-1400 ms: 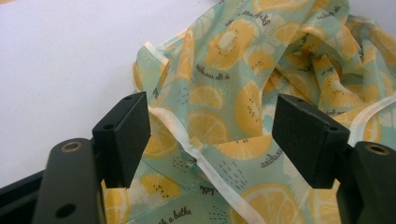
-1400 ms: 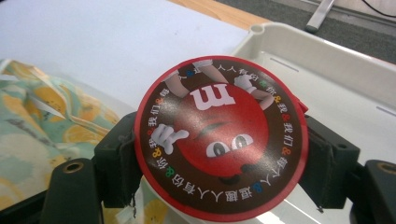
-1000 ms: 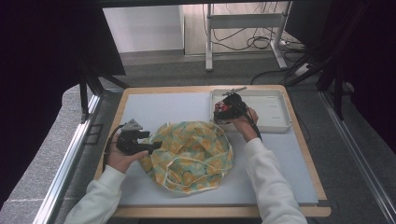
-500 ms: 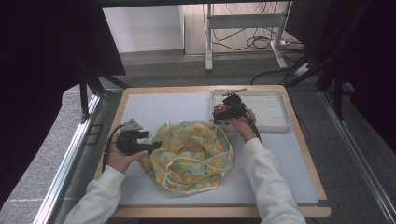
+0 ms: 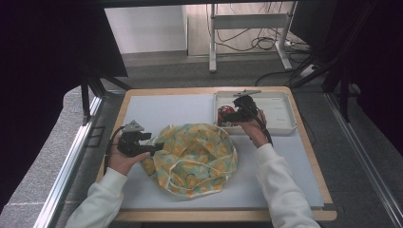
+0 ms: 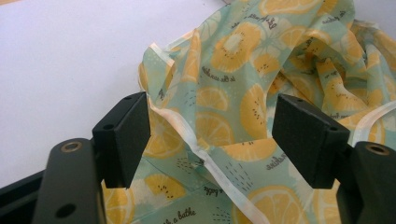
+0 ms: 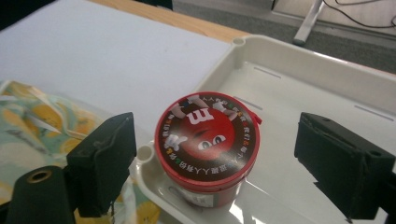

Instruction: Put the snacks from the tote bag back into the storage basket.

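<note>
Standing wide, the right gripper's [image 7: 215, 163] fingers have just opened around the red round tub [image 7: 207, 142]; left gripper's [image 6: 212, 140] fingers gape over lemon-print cloth [image 6: 261, 84]

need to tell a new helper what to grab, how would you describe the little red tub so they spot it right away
Start at the white tray at the far right of the table. The red tub stands upright in the tray's near left corner, just beyond the lemon-print cloth. It is round, with a dark lid showing a red cartoon face, the only red thing on the table.

Table [image 5: 142, 107] w/ cloth [image 5: 197, 156], tray [image 5: 280, 111]
</note>
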`<state>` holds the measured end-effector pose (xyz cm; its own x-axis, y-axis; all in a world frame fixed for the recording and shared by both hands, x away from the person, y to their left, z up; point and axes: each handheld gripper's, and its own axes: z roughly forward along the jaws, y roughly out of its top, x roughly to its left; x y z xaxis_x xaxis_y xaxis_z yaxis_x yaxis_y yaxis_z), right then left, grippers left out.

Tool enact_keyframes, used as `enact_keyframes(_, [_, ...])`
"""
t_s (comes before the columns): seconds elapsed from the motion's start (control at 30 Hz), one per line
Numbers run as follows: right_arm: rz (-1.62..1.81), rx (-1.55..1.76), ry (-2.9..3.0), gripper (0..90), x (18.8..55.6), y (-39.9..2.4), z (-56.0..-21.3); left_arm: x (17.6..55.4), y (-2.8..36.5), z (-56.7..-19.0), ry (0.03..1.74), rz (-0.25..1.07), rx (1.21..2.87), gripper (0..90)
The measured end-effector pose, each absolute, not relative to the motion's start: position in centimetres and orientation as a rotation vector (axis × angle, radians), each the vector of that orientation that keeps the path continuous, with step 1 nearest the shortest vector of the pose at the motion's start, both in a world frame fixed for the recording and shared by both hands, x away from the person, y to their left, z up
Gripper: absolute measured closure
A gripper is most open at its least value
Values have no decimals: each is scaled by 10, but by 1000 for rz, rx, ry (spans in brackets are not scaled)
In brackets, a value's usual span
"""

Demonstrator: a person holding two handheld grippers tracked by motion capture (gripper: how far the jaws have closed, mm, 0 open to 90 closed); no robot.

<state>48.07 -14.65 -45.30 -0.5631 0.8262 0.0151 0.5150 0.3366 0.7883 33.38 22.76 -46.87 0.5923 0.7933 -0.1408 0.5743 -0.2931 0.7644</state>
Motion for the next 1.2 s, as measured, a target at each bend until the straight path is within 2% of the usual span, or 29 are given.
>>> enact_keyframes(0.3, [1212,1091,2223,201,456,-155,-437,330,233,-468,1104,346,1985,283])
enact_keyframes(0.67, [1229,962,2262,223,393,-167,-428,321,236,-463,1078,356,1976,284])
enact_keyframes(0.93, [1230,974,2293,230,359,-193,-443,322,235,-464,1089,356,1982,284])
enact_keyframes(1.2, [1185,1024,2322,231,347,-214,-476,321,235,-465,1096,361,1984,284])
